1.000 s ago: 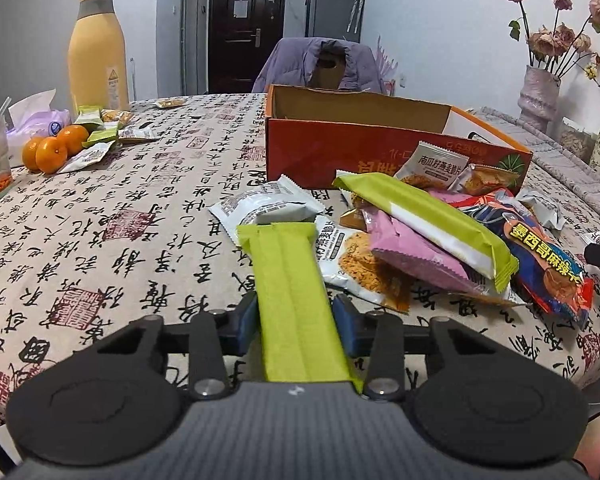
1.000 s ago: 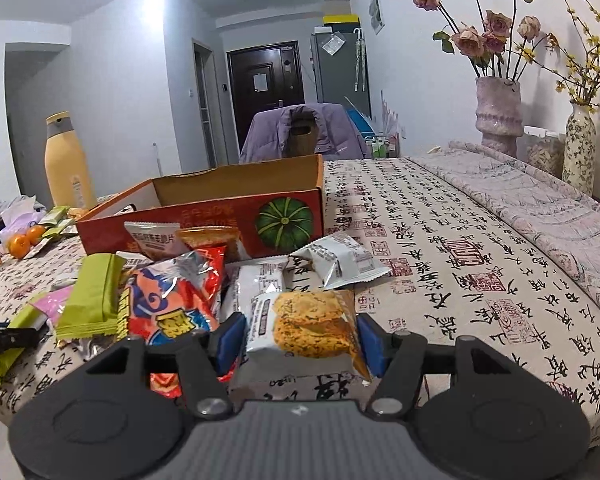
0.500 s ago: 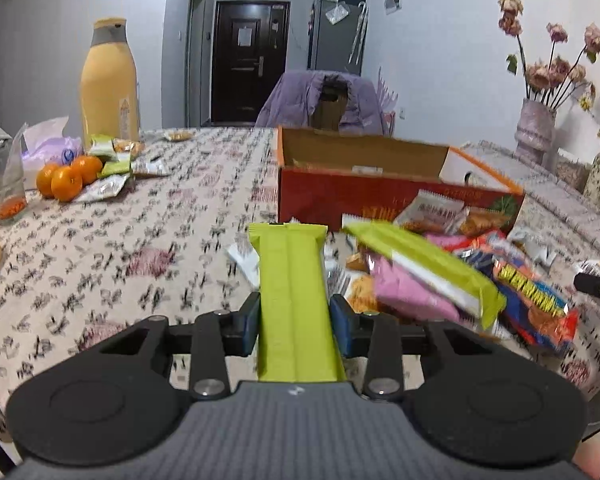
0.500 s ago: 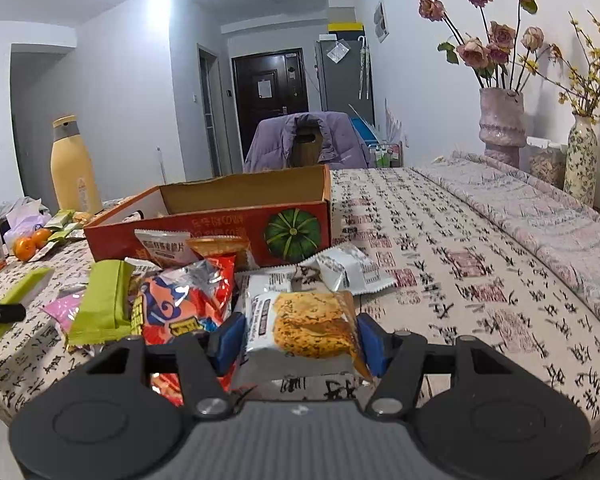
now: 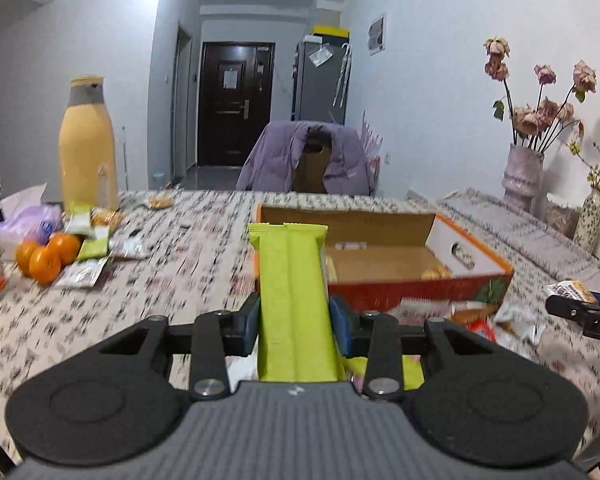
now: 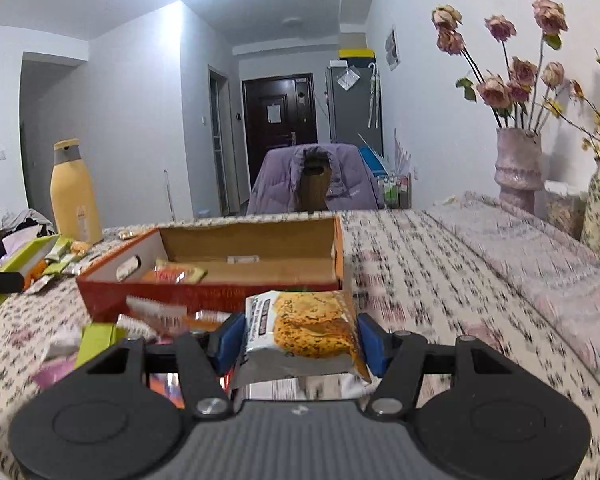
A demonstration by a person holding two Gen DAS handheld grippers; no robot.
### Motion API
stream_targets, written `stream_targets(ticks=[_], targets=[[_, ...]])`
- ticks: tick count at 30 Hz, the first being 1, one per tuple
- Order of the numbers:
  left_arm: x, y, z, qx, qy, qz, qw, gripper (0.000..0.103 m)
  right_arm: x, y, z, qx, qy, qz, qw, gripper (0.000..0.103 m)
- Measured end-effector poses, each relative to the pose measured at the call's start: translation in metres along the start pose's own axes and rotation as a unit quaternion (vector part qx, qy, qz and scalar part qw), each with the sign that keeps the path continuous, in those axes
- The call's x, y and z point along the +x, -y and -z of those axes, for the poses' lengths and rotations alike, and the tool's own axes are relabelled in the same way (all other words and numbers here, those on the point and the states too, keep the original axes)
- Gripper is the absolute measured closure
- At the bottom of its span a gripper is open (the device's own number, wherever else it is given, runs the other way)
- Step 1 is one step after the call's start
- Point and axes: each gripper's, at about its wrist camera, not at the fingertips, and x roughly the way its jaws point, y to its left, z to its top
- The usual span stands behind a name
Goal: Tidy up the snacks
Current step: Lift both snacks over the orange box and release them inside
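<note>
My left gripper (image 5: 295, 322) is shut on a long green snack bar (image 5: 292, 292) and holds it in the air before the open orange box (image 5: 476, 280). My right gripper (image 6: 300, 340) is shut on a cracker packet (image 6: 304, 330), raised in front of the same orange box (image 6: 204, 292). A few packets (image 6: 176, 274) lie inside the box. A pile of loose snacks (image 6: 100, 340) lies on the table in front of it. The right gripper's tip with its packet shows at the right edge of the left wrist view (image 5: 580, 308).
A tall yellow bottle (image 5: 87, 148), oranges (image 5: 46, 254) and small packets (image 5: 96, 240) sit at the table's far left. Vases with dried flowers (image 6: 518, 168) stand at the right. A chair with a purple jacket (image 5: 308, 164) stands behind the table (image 5: 180, 280).
Both grippers have risen from the table with their snacks, and the inside of the box has come into view. Both views are blurred by motion.
</note>
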Motion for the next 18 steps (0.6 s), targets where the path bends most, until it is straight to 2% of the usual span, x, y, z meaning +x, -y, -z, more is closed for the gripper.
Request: stream_targets(ticks=[9,18], targets=[[0.044,0.014,-0.045,0.017,0.020,0.005,0.9997,0.066,0.050,-0.005,-0.048,-0.015,0.017,-0.008,1.000,0.043],[0.104,0.023,-0.074,0.014,0.010,0.007,0.9998,0.066,0.116,-0.016,-0.078,-0.021,-0.003,-0.024,1.000,0.043]])
